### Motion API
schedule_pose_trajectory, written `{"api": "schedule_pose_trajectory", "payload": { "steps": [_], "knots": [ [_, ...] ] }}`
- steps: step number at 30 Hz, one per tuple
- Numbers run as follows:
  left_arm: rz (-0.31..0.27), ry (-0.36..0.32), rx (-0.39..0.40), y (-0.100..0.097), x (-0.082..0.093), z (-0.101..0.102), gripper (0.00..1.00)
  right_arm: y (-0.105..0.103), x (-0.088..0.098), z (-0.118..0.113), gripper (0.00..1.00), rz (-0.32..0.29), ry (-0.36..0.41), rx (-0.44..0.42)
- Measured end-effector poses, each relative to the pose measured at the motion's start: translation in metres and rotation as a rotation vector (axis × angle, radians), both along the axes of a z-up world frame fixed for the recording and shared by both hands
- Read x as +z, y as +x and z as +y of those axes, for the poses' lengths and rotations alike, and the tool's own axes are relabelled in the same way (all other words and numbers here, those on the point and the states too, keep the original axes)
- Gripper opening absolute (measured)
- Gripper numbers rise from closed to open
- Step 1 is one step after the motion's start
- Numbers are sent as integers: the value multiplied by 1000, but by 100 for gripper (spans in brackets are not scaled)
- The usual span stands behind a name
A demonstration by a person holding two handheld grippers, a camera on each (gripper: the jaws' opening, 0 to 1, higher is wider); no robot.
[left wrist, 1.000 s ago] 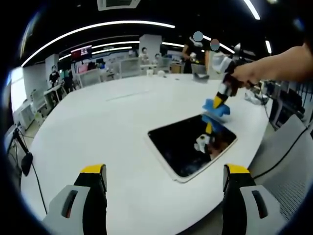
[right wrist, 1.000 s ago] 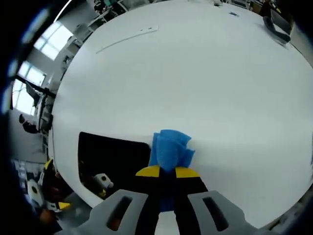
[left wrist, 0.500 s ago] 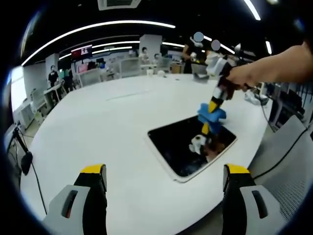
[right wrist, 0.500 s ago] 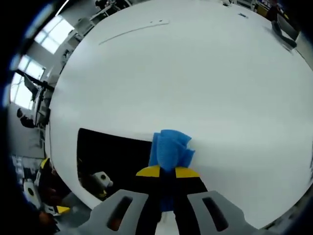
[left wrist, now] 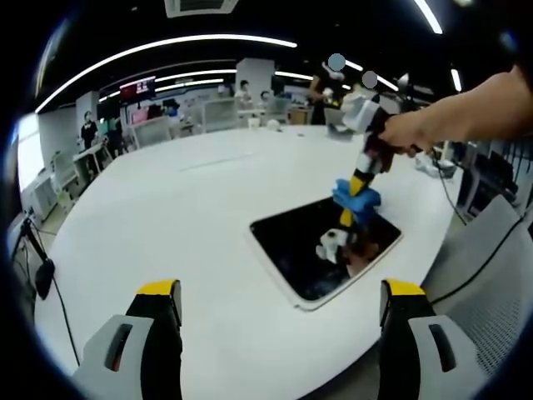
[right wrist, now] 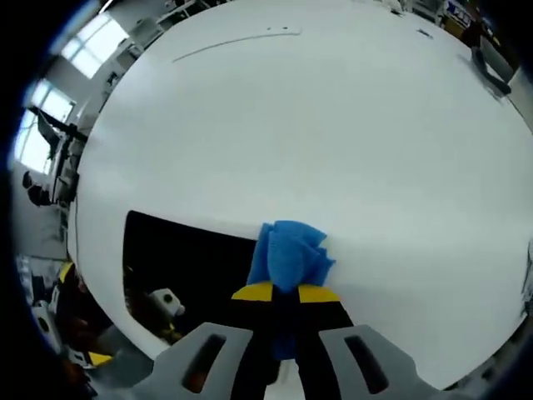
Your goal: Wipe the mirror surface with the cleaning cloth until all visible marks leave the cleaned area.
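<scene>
One dark mirror [left wrist: 326, 252] lies flat on the round white surface [left wrist: 183, 217], near its edge. The blue cleaning cloth [right wrist: 289, 255], grasped in the right hand-held gripper [right wrist: 288, 293], sits at the mirror's 2 o'clock corner. The left hand-held gripper [left wrist: 281, 293] hangs released at 6 o'clock, well apart.

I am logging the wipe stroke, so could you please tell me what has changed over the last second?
The right claw, shut on the blue cloth, has slid along the far edge of the mirror, leftward in the left gripper view. Its grip on the cloth has not changed. The mirror, the white table and the open left claw stayed put.
</scene>
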State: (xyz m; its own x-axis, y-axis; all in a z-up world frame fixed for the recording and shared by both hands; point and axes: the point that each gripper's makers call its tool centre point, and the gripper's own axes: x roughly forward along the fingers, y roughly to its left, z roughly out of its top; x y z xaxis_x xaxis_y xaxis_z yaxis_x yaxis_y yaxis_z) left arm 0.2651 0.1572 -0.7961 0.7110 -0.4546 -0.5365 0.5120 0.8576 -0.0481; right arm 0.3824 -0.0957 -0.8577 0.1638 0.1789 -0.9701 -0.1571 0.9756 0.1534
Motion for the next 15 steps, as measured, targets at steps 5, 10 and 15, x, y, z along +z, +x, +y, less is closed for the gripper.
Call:
{"api": "schedule_pose_trajectory", "payload": {
  "steps": [5, 10, 15],
  "knots": [
    [1, 0, -4, 0, 0, -1, 99, -4, -2, 16, 2, 12, 9, 15],
    [0, -3, 2, 0, 0, 0, 99, -4, 0, 29, 2, 11, 14, 15],
    [0, -5, 0, 0, 0, 0, 99, -3, 1, 44, 2, 16, 33, 14]
  ]
}}
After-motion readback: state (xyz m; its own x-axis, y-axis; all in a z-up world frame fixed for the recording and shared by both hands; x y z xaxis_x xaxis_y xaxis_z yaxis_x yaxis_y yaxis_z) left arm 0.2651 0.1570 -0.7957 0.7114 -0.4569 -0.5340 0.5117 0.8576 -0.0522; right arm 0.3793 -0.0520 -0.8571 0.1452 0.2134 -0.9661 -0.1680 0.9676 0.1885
